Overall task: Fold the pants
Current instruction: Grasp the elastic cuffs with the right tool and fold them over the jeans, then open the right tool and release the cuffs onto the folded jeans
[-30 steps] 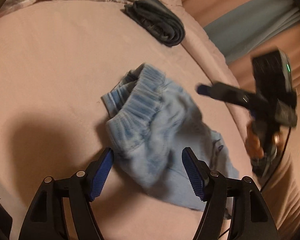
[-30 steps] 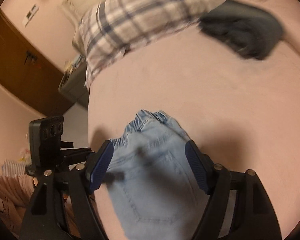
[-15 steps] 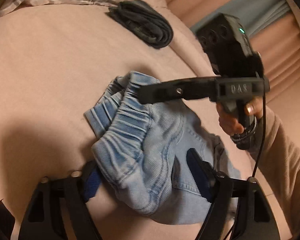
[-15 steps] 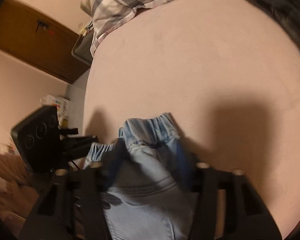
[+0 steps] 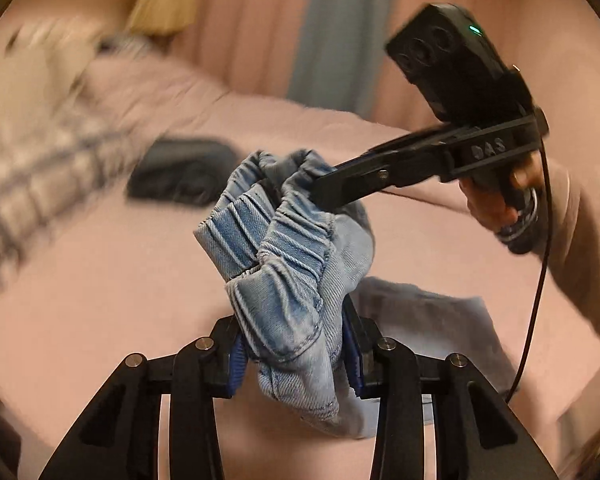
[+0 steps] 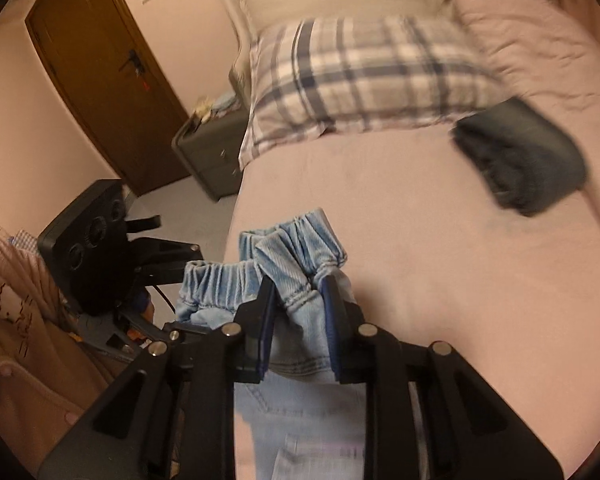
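Observation:
Light blue denim pants [image 5: 288,264] hang bunched above the pink bed [image 5: 80,280], held by their elastic waistband. My left gripper [image 5: 292,344] has its jaws closing, and the blue pads press on a thick fold of the waistband. My right gripper [image 5: 320,184], held by a person's hand [image 5: 500,204], grips the far side of the same waistband. In the right wrist view the pants [image 6: 296,256] are pinched between the right gripper [image 6: 300,300] pads, whose jaws are also closing. The left gripper [image 6: 186,292] holds the band's left end. The legs trail down to the sheet.
A folded dark garment [image 6: 520,156] lies on the bed beyond the pants, also seen as the dark garment [image 5: 180,172]. A plaid pillow [image 6: 360,80] sits at the head. A grey nightstand [image 6: 212,152] and a brown door [image 6: 100,72] stand left of the bed. Curtains [image 5: 332,32] hang behind.
Both grippers went from open over the flat-lying pants to clamped on the waistband. They then rose, lifting the waistband off the bed, and the left one rolled.

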### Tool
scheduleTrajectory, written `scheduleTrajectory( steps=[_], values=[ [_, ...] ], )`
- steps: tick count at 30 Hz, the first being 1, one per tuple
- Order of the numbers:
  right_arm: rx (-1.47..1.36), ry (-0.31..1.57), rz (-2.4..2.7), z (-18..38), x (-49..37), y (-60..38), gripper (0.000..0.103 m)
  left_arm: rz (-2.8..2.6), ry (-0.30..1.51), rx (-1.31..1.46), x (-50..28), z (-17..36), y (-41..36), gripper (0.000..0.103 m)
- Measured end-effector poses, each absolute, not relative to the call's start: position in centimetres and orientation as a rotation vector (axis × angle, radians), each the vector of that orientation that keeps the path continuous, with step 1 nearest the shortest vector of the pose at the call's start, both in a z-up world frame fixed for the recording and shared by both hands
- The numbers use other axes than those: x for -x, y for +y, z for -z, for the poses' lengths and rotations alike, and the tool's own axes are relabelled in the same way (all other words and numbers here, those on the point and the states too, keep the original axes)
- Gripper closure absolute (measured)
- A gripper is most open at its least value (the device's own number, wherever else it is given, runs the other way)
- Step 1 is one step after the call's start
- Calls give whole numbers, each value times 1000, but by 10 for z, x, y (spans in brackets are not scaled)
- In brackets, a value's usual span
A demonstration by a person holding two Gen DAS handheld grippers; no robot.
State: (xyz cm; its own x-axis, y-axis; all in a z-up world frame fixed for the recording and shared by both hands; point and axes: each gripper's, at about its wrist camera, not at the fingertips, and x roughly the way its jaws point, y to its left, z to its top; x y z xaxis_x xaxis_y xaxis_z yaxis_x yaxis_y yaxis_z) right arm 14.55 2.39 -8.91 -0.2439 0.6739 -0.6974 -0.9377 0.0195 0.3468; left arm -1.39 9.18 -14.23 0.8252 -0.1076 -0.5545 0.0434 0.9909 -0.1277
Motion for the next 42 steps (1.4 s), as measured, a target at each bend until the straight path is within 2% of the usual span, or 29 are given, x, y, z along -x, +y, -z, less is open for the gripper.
scheduleTrajectory(
  steps=[4,9,13,15,18,22,23,26,28,30,33,34,35,36,39,42],
  values=[
    [278,867,-1491,75,-147,-57,82,124,581,-61,12,126,23,66],
    [98,852,-1332,104,-152,-154,82,178,592,-267,4,140,-75,65],
    [-85,932,-1100,162,-156,-232,63,276,657,-416,5,183,-143,65],
    [-155,987,-971,192,-152,-266,62,357,673,-410,14,192,-159,65],
    [-224,983,-897,207,-133,-296,62,495,673,-371,29,189,-175,64],
    [-291,882,-814,186,-114,-311,52,537,683,-286,35,169,-152,64],
    [-291,857,-800,177,-110,-307,51,505,679,-262,33,163,-136,64],
    [-253,840,-814,161,-99,-275,51,354,682,-233,25,159,-87,55],
    [-206,854,-867,158,-89,-241,51,267,723,-196,12,163,-58,55],
    [-201,879,-920,164,-87,-221,54,249,746,-139,3,169,-43,55],
    [-174,1017,-831,198,-94,-207,56,258,787,-117,-11,190,-39,55],
    [-187,1100,-779,220,-99,-207,64,261,811,-119,-15,196,-45,55],
    [-209,1146,-737,238,-102,-210,76,298,883,-112,-22,211,-49,55],
    [-235,1135,-718,244,-102,-215,80,327,939,-103,-31,219,-53,55],
    [-338,1135,-706,247,-104,-222,81,338,1012,-93,-37,246,-54,55],
    [-329,1143,-694,238,-104,-215,77,366,1004,-11,-40,232,-43,55]
  ],
)
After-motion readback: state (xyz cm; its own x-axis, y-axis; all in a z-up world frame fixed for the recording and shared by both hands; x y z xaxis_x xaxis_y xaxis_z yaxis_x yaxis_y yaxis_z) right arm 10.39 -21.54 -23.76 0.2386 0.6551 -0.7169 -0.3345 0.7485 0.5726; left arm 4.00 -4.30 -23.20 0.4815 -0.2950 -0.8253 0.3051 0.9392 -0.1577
